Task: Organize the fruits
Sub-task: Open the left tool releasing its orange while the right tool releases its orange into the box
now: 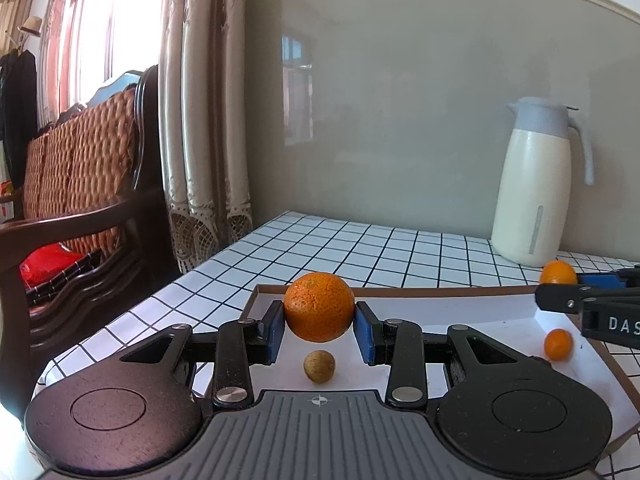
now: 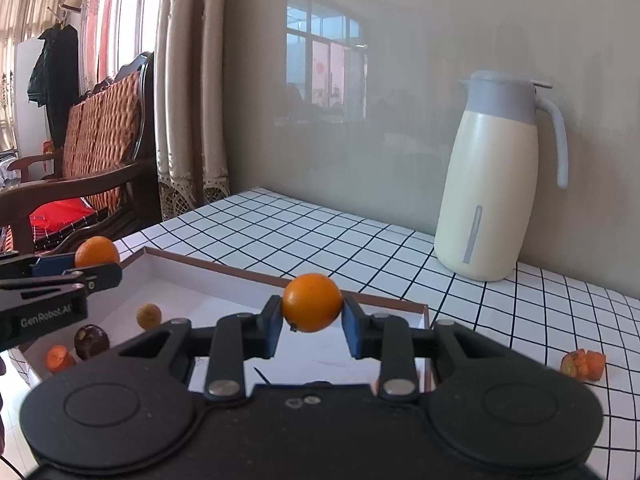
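A home living room: a wooden armchair [image 2: 92, 168] with woven cushions, lace-trimmed curtains [image 2: 188, 92], and a thermos jug [image 2: 492, 184] on a grid-patterned tablecloth [image 2: 320, 236].

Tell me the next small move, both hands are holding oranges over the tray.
Probably lower the left hand-held gripper and set its orange on bare tray floor beyond the small brown fruit lying just beneath it.

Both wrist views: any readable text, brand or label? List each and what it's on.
"DAS", cut off by the frame edge: on the black body of the right tool, seen from the left wrist.
"GenRobot.AI": on the black body of the left tool, seen from the right wrist.
Cream and grey thermos jug: no readable label.
Nothing else legible.
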